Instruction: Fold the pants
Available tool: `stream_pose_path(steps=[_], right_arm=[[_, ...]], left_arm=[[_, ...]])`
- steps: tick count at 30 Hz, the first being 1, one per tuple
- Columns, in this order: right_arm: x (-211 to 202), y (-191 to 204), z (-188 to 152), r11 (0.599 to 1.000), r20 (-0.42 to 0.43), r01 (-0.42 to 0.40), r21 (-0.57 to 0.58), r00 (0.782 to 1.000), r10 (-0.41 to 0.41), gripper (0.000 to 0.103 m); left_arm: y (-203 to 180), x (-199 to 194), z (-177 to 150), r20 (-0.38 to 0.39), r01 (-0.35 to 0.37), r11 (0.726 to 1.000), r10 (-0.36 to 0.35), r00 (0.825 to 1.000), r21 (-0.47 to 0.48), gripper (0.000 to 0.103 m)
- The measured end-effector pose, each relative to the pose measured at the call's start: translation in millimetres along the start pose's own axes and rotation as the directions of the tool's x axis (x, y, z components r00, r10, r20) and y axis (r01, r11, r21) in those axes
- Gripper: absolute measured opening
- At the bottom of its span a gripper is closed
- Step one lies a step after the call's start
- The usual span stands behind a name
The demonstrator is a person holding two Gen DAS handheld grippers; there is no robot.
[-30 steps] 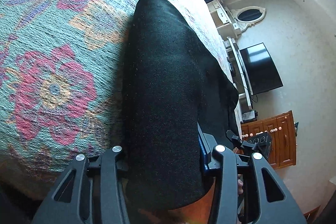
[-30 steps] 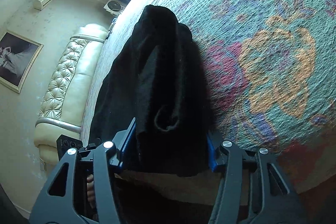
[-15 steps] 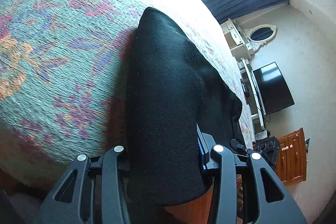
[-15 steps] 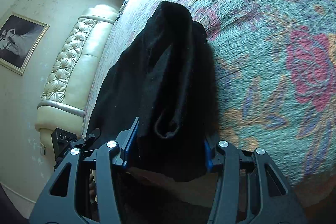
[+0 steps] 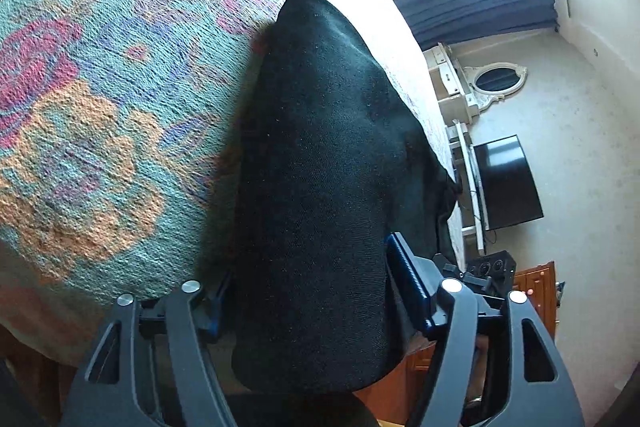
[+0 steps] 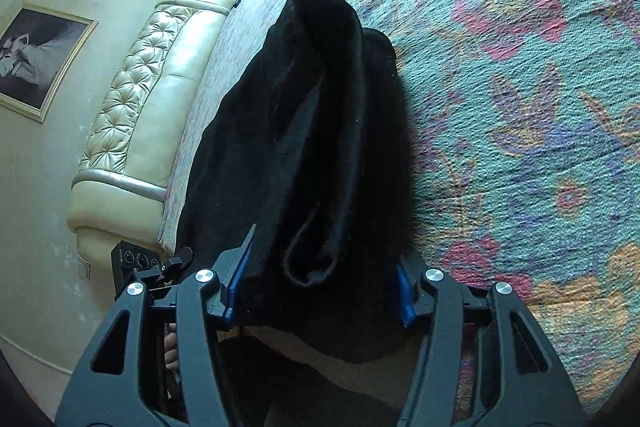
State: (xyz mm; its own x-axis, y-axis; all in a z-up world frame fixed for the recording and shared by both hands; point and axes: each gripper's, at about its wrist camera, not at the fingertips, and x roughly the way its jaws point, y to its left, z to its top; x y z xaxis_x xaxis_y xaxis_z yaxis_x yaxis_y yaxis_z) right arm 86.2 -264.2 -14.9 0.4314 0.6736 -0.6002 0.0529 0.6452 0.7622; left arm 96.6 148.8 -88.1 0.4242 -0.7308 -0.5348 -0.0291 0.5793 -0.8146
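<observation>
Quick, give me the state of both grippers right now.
Left gripper: open, jaws just widened; pants lie between them, one pad clear.
Right gripper: closed on the pants, pads touching, though jaws just eased wider.

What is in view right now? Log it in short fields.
garment: black pants, doubled over, lying on the floral bedspread
left gripper: jaws have just been opening; pants between them, one pad clear of the cloth
right gripper: jaws have just been opening; pants between them, grip unclear
</observation>
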Motion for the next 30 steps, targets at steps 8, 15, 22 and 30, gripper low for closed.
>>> stream_pose_path(steps=[8,15,22,30], right_arm=[[-31.4,-15.5,9.8,0.997,0.061,-0.036,0.065,0.998,0.032,0.074],[-27.7,-30.4,39.8,0.994,0.080,-0.059,0.094,0.995,0.051,0.075],[11.3,-23.9,77.9,0.994,0.054,-0.078,0.075,0.996,0.074,0.075],[45.3,-5.7,107.2,0.996,-0.007,-0.090,0.029,0.996,0.090,0.083]], left_arm=[[6.4,-48.2,8.5,0.092,-0.044,0.994,0.053,0.994,-0.099,0.079],[-0.8,-40.8,47.5,0.061,-0.051,0.998,0.053,0.997,-0.045,0.079],[2.5,-2.5,79.9,-0.015,-0.014,1.000,0.014,1.000,-0.021,0.079],[15.6,14.5,94.8,-0.045,0.039,0.999,-0.039,0.998,-0.002,0.079]])
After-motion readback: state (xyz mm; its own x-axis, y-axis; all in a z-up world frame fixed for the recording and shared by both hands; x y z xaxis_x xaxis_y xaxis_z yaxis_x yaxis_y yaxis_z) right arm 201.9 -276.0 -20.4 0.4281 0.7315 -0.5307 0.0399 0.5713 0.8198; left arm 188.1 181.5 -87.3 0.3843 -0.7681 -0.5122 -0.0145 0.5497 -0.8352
